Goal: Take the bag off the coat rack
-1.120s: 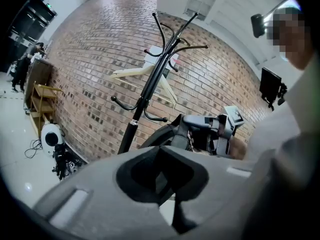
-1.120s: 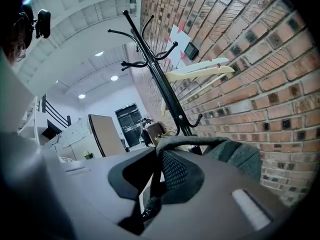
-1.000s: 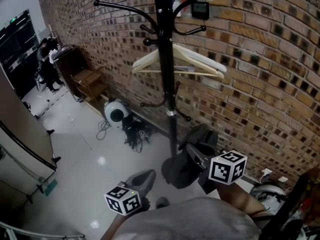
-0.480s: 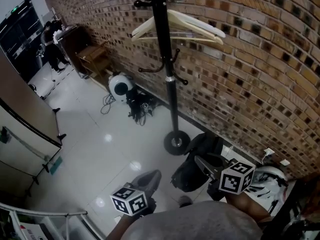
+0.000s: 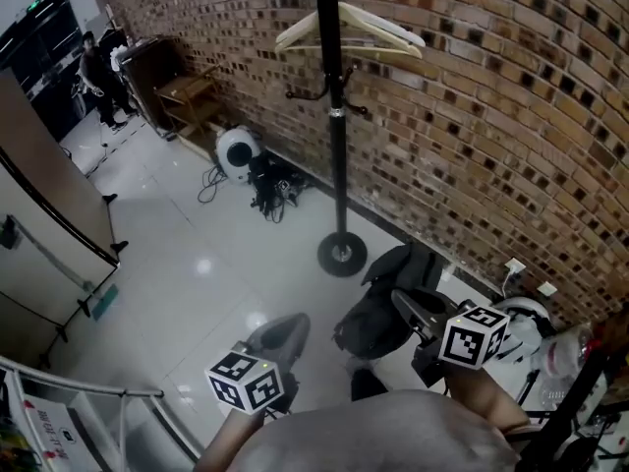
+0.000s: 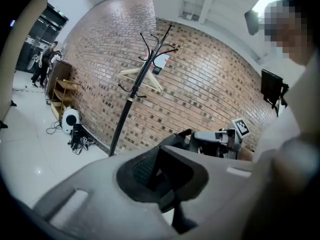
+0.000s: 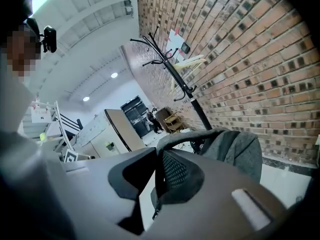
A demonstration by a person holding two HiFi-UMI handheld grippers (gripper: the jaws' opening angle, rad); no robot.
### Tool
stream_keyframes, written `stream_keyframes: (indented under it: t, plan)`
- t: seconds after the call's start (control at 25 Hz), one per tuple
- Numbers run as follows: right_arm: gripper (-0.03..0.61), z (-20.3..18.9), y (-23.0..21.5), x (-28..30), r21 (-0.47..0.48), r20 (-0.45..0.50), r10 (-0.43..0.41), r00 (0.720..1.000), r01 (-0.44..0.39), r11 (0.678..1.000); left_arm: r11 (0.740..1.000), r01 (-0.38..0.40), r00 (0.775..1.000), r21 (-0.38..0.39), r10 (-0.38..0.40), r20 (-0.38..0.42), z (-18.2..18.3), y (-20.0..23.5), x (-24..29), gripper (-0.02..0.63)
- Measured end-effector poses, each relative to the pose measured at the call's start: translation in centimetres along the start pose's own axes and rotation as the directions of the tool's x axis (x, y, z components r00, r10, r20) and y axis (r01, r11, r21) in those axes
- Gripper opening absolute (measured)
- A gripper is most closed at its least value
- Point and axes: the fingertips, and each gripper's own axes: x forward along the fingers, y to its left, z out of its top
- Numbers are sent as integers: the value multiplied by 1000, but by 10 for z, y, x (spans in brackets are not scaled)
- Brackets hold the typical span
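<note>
- Though I spot a notice [image 7: 175,37] on the brick wall [image 7: 250,59], its print is too small to read.
- Right gripper [image 7: 159,160]: jaws nipped tight on the strap [image 7: 190,135] of the grey bag [image 7: 234,145], which dangles off the coat rack [image 5: 337,116], near its base.
- Left gripper [image 6: 156,170]: jaws together, empty.
- Wooden hanger [image 5: 366,29] on the rack; cables [image 5: 270,190] by the wall.

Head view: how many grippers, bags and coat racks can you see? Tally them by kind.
Grippers: 2 (left gripper, right gripper)
Bag: 1 (dark grey bag, its strap in the right gripper)
Coat rack: 1 (black coat rack)
Total: 4
</note>
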Motion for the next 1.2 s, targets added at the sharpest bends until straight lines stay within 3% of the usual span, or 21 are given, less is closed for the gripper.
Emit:
stream_keyframes:
  t: [0.24, 0.4, 0.76, 1.2]
  plan:
    - [31, -24, 54, -47, -5, 38, -24, 999, 25, 1000, 1000, -6, 998, 30, 4, 55, -15, -30, -82, 2]
    - [32, -45, 84, -72, -14, 40, -25, 999, 26, 1000, 999, 22, 997, 41, -25, 78, -23, -48, -106, 2]
    - [32, -79, 122, -108, -3, 43, -36, 998, 36, 999, 991, 105, 992, 86, -111, 66, -33, -84, -122, 2]
    - [31, -79, 119, -120, -25, 74, -60, 995, 62, 998, 987, 129, 990, 98, -133, 41, -41, -98, -119, 2]
